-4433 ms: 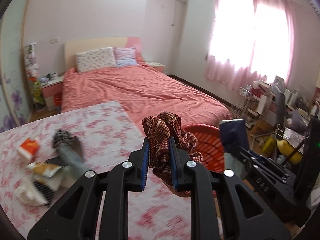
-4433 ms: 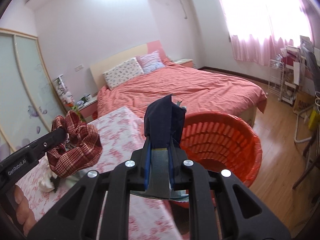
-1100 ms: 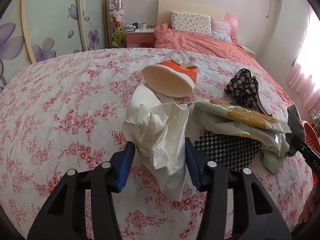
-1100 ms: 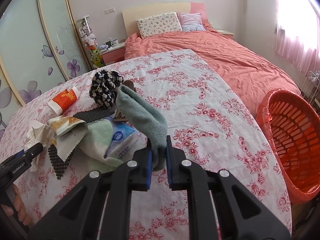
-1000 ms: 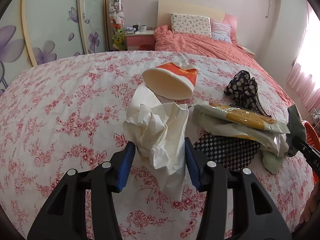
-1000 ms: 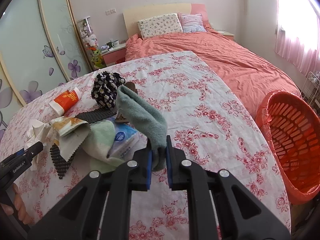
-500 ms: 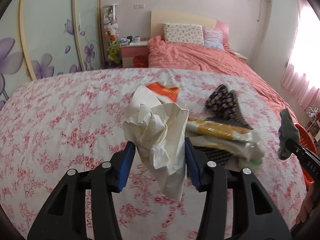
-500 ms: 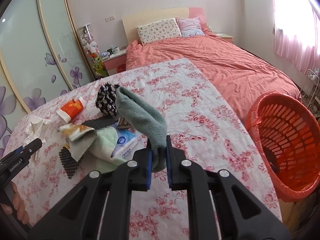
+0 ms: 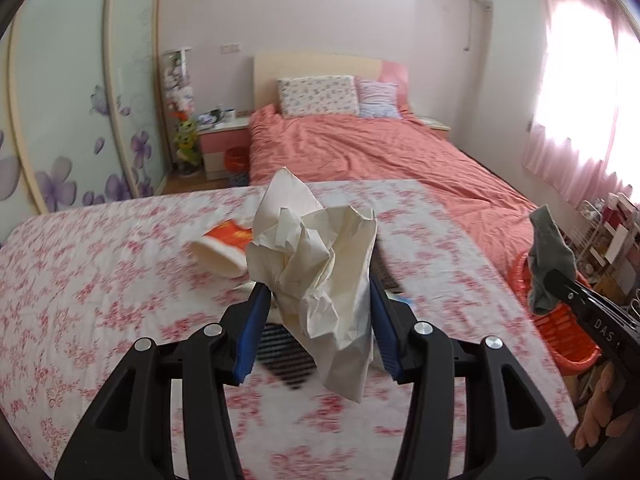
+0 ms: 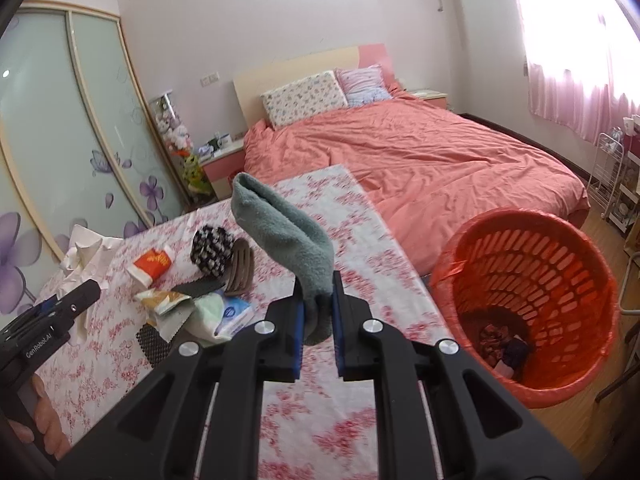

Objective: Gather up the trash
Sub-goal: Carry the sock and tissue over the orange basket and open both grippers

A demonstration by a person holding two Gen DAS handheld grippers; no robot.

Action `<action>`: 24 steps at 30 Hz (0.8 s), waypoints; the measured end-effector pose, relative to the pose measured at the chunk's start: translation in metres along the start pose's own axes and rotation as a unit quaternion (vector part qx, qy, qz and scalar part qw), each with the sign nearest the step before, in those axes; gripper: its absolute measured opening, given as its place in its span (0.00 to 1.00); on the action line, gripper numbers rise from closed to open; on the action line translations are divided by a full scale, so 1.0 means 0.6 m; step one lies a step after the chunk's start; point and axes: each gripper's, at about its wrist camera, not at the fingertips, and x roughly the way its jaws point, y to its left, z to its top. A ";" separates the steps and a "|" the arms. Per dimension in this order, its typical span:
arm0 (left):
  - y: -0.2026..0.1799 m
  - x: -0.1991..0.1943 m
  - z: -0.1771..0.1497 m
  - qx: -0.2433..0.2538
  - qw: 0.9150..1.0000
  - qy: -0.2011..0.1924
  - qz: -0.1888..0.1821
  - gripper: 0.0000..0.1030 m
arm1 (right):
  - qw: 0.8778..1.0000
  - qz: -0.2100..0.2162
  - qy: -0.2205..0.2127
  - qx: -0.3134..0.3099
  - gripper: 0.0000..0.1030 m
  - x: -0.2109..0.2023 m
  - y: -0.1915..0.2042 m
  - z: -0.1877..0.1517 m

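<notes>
i have both loads up off the counter (image 10: 352, 216): left claw (image 9: 316, 320) clamped on the crumpled paper (image 9: 316, 264), right claw (image 10: 318, 312) pinched on the grey-green sock (image 10: 284, 236). next, i judge, comes carrying them to the orange basket (image 10: 592, 300) at the frame's right (already some scraps inside) and letting go. readable: "genrobot.ai" and "das" on the claw bodies.

Floral pink-and-white tablecloth (image 9: 100, 280): print motion-blurred in left wrist view.
Black checkered mat (image 9: 284, 352): mostly hidden behind crumpled white paper (image 9: 320, 272).
Red plastic basket (image 9: 560, 328): partly covered by grey-green sock (image 9: 548, 256).
</notes>
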 end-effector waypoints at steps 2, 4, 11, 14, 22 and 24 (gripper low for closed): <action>-0.022 -0.003 0.003 0.007 1.000 -0.003 -0.011 0.48 | 1.000 -0.003 -0.007 0.006 0.12 -0.013 -0.014 0.004; -0.044 -0.006 0.005 0.014 1.000 -0.006 -0.024 0.48 | 1.000 -0.007 -0.015 0.013 0.12 -0.027 -0.032 0.007; -0.132 -0.007 0.008 0.042 0.996 -0.010 -0.077 0.48 | 0.998 -0.027 -0.040 0.040 0.12 -0.068 -0.099 0.016; -0.169 -0.003 0.006 0.056 0.994 -0.008 -0.099 0.48 | 0.997 -0.038 -0.051 0.050 0.12 -0.084 -0.129 0.019; -0.266 0.021 0.001 0.083 0.984 0.000 -0.157 0.48 | 0.992 -0.064 -0.068 0.083 0.12 -0.104 -0.204 0.024; -0.290 0.027 -0.001 0.091 0.981 0.002 -0.170 0.48 | 0.991 -0.069 -0.070 0.091 0.12 -0.105 -0.221 0.024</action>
